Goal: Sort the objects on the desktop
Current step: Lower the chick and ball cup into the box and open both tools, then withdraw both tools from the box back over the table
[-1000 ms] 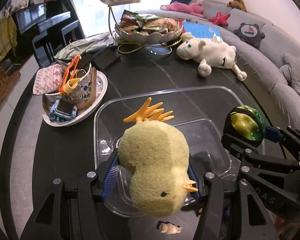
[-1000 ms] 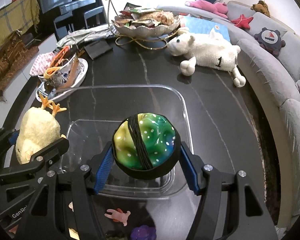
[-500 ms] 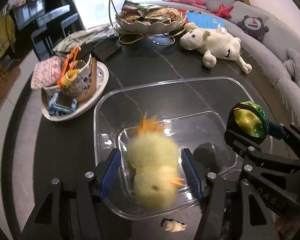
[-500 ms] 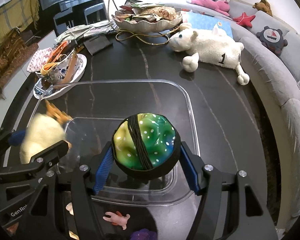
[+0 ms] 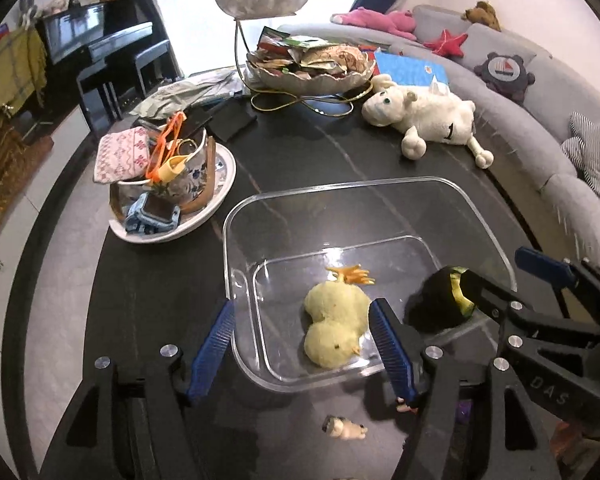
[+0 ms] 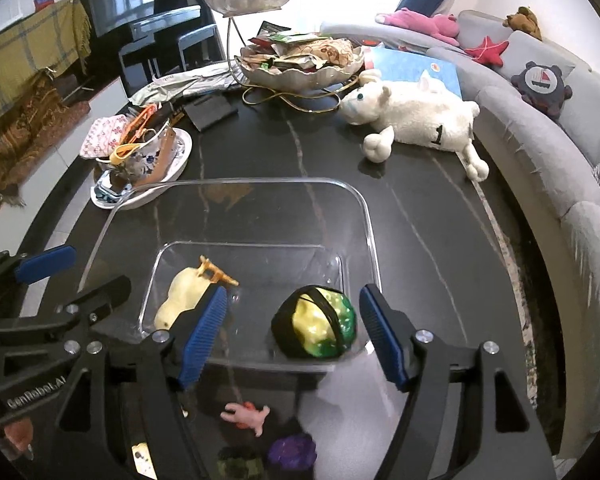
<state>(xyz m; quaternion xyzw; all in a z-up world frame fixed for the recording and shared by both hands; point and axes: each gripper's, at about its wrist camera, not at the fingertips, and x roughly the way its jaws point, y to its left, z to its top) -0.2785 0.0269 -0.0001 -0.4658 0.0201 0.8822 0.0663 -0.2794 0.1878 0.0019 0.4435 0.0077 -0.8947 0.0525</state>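
A yellow plush chick point(image 5: 336, 328) point(image 6: 184, 294) lies on the floor of the clear plastic bin point(image 5: 364, 192) point(image 6: 260, 184). Beside it in the bin rests a green-yellow bumpy ball with a black band point(image 6: 314, 328) point(image 5: 444, 300). My left gripper point(image 5: 304, 344) hovers over the bin's near edge, its jaws opening, the pads clear of the chick. My right gripper point(image 6: 292, 328) is above the ball, jaws opening too, with the pads apart from it.
A plate with a cluttered cup point(image 5: 172, 184) stands left of the bin. A white plush sheep point(image 5: 424, 116) and a tiered snack bowl point(image 5: 308, 64) sit further back. Small toy figures point(image 6: 248, 416) point(image 5: 344, 428) lie on the dark table near me. A grey sofa curves on the right.
Both grippers opened and rose slightly. The chick dropped from the left gripper into the bin, and the ball dropped from the right gripper into the bin.
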